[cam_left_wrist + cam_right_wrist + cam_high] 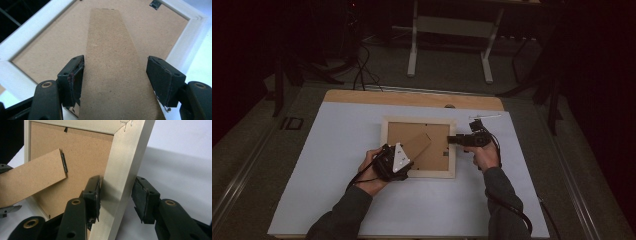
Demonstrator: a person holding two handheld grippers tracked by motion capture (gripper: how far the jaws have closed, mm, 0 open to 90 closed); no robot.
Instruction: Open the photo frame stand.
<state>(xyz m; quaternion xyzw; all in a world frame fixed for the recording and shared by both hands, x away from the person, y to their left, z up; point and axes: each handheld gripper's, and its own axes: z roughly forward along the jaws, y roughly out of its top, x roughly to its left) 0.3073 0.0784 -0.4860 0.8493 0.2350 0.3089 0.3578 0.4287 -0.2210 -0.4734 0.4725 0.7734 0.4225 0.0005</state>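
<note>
Right tool [116, 195] astride pale face-down frame [125, 162]

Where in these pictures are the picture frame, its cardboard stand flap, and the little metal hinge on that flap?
picture frame [418, 174], high view, on its near pale wooden rail.
cardboard stand flap [112, 65], left gripper view, on the middle of its brown face.
metal hinge [64, 162], right gripper view, on the dark strip at the flap's end.
</note>
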